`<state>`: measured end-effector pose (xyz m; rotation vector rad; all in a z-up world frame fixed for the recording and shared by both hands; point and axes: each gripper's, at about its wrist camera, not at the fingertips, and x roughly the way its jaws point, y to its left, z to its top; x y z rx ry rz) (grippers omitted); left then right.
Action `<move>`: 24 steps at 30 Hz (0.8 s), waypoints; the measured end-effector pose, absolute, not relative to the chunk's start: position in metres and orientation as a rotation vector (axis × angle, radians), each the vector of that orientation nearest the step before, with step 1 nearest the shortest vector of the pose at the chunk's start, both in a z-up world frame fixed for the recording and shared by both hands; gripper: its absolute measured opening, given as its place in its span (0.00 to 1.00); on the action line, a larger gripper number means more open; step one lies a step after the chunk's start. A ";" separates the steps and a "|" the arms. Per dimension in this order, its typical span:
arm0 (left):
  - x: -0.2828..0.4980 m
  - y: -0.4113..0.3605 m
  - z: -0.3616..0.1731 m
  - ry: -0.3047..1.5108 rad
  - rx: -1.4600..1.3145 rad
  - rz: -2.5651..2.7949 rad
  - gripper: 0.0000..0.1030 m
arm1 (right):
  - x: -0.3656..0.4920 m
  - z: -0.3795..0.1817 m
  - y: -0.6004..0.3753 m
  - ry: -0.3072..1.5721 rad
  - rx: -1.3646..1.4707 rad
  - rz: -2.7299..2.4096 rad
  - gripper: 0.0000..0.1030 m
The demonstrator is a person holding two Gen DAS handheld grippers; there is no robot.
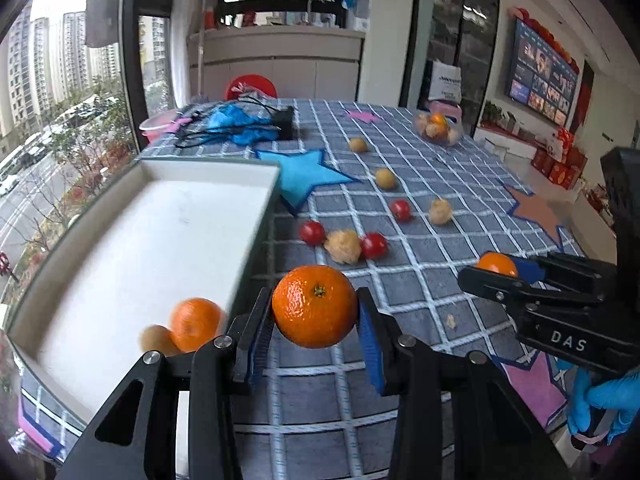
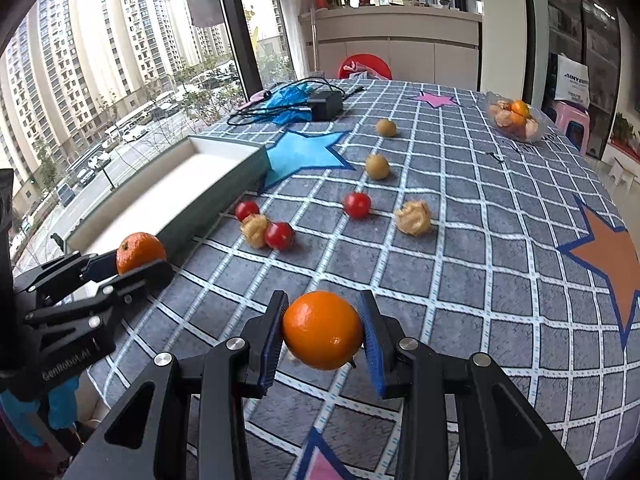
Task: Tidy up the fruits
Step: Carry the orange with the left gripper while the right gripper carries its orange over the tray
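Early stage, judging by the layout. White tray [image 1: 132, 248] at 9 o'clock holds only one mandarin [image 1: 195, 323] and a small brown fruit [image 1: 157, 339] in its near corner. Left gripper [image 1: 316, 322], jaws clamped on a second mandarin [image 1: 315, 306], sits beside the tray's near right wall, fruit clear of the tabletop [image 1: 440, 184]. Right gripper [image 2: 323, 334], at 3 o'clock, jaws clamped on a third mandarin [image 2: 323, 330]. Left to sort: three cherry tomatoes [image 2: 357, 205], three husked physalis [image 2: 413, 217], two round brown fruits [image 2: 377, 166], scattered at 12 o'clock. Far off: cables with black adapter [image 2: 326, 105], blue gloves, bag of fruit [image 2: 516, 120]. Tray wall is the only obstacle to clear.
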<state>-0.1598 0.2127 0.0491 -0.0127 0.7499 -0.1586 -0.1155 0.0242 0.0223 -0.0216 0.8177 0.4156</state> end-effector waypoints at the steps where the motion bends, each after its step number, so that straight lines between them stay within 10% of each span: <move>1: -0.159 0.219 0.051 0.743 -0.022 -0.150 0.42 | -0.116 0.024 0.026 0.815 -0.021 0.419 0.36; 24: -0.149 0.337 0.044 0.719 -0.149 0.037 0.42 | -0.098 0.045 0.154 0.803 -0.123 0.602 0.36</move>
